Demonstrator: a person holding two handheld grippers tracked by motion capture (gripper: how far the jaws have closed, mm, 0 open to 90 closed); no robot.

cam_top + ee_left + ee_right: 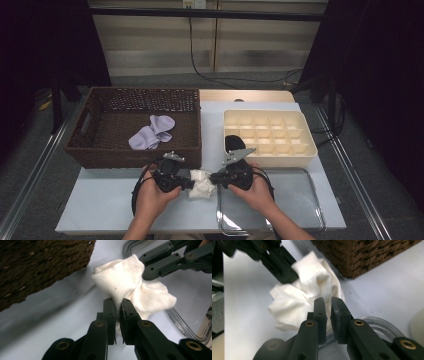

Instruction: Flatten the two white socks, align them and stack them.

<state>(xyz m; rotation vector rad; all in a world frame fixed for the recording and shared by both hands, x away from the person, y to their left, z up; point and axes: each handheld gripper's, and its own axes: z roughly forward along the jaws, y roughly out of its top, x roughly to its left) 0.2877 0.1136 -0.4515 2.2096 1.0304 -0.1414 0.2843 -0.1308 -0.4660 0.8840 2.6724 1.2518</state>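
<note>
While both hands work low over the pale bench (100, 210), the crumpled white cloth sock (201, 183) sits pinched between them: left gripper (118, 305) fingers clamp one fold, right gripper (327, 303) fingers grip the opposite edge, brown woven basket (107, 150) just beyond.

Dim room, soft overhead light (blurry foregrounds)

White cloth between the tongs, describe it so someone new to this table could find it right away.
Start at the brown wicker basket on the table's left. Just in front of its right front corner lies a crumpled white cloth, pinched from either side by the left tongs and right tongs. The other cloth is lilac and lies inside the basket.
</note>
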